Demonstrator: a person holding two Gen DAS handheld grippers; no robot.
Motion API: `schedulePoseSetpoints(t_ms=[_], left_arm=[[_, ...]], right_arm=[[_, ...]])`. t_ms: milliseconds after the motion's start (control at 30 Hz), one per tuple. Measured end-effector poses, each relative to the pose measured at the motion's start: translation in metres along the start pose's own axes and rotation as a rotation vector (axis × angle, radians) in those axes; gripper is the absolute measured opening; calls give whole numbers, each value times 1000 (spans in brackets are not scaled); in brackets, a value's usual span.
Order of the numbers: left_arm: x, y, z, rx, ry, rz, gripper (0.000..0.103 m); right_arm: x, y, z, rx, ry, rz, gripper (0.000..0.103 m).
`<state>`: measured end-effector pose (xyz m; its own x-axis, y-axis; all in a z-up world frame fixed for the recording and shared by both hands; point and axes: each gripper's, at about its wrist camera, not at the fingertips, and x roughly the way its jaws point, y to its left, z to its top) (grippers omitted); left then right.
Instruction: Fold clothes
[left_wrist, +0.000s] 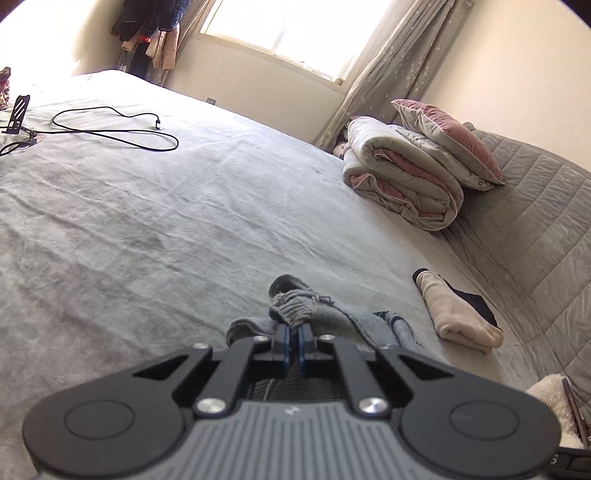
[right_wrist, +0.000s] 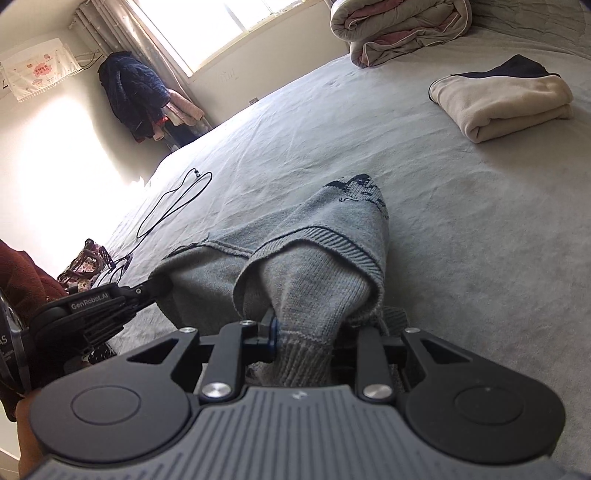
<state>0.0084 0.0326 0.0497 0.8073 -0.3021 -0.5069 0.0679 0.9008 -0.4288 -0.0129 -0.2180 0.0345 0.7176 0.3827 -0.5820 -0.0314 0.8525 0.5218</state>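
A grey knit sweater (right_wrist: 321, 236) with a dark pattern near its far end lies bunched on the grey bed sheet (right_wrist: 461, 229). My right gripper (right_wrist: 310, 326) is shut on its ribbed hem, and the fabric drapes over the fingers, hiding the right one. In the left wrist view, my left gripper (left_wrist: 294, 328) is shut on a ribbed edge of the same sweater (left_wrist: 295, 306), blue pads pinching the knit. The left gripper (right_wrist: 155, 286) also shows in the right wrist view, at the sweater's left side.
A folded cream and dark garment (left_wrist: 458, 314) (right_wrist: 506, 103) lies to the right. A rolled quilt (left_wrist: 402, 177) and a pillow (left_wrist: 447, 140) sit at the bed's far right. A black cable (left_wrist: 110, 129) and a phone stand (left_wrist: 18, 114) lie far left, near a floral bag (right_wrist: 86, 264).
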Motion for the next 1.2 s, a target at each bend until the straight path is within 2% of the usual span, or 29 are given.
schedulePoseSetpoints(t_ms=[100, 267, 433, 667, 800, 1033, 1200], left_arm=[[-13, -1, -2, 15, 0, -26, 4], [-31, -5, -14, 74, 38, -72, 4], [-46, -9, -30, 135, 97, -127, 4], [-63, -20, -54, 252, 148, -196, 3], [-66, -25, -63, 286, 170, -234, 3], [-66, -36, -77, 331, 208, -292, 3], [-60, -40, -80, 350, 234, -293, 3]], right_arm=[[-3, 0, -5, -17, 11, -10, 26], [-9, -7, -12, -43, 10, -55, 40], [-26, -13, -15, -81, -35, -85, 52], [-38, -21, -17, -86, -56, -98, 58], [-39, -18, -18, -76, -56, -70, 59], [-32, -1, -21, -51, -33, 33, 60], [-16, 10, -23, -5, 11, 93, 60]])
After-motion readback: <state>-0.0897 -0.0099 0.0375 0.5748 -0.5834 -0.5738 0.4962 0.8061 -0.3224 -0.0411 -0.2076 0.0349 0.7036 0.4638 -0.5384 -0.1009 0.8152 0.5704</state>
